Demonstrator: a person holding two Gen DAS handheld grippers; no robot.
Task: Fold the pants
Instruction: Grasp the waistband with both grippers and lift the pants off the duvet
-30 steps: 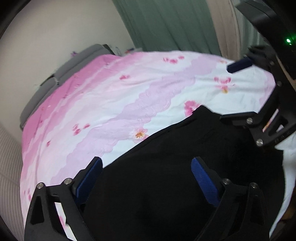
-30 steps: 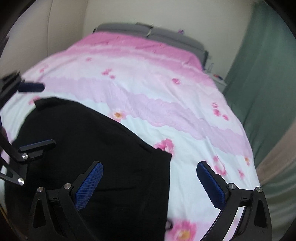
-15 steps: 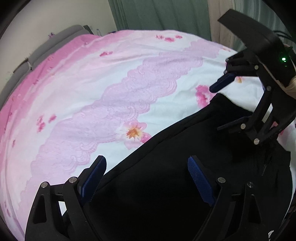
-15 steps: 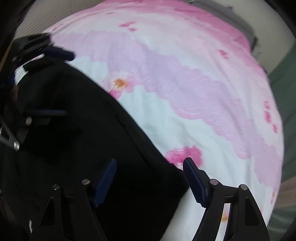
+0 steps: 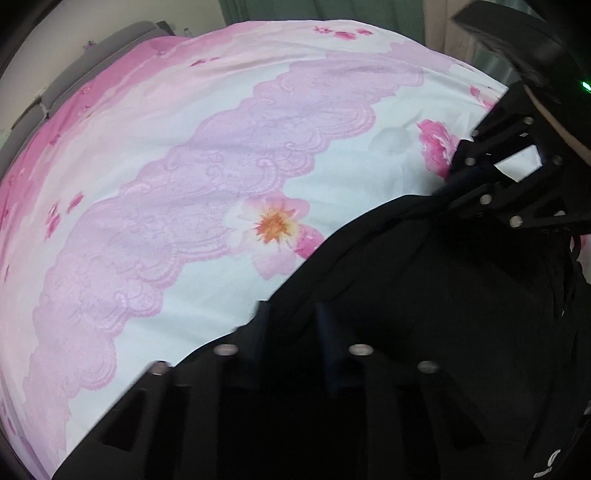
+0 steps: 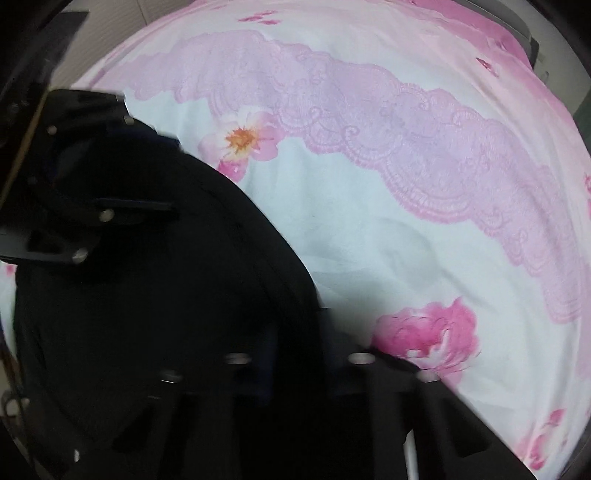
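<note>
Black pants (image 5: 443, 295) lie on a pink and white flowered bedspread (image 5: 221, 147). My left gripper (image 5: 291, 317) is shut on the far edge of the pants, its fingers close together with dark cloth between them. My right gripper (image 6: 295, 325) is shut on the same far edge of the pants (image 6: 147, 277), near a corner. Each gripper shows in the other's view: the right gripper (image 5: 458, 188) at the pants' far right corner, the left gripper (image 6: 155, 173) at the upper left. The image is blurred around both fingers.
The bedspread (image 6: 406, 166) stretches away beyond the pants. A grey headboard (image 5: 74, 74) stands at the far end, with a green curtain (image 5: 258, 7) behind the bed.
Both grippers came down to the far edge of the pants and went from wide open to shut on the cloth.
</note>
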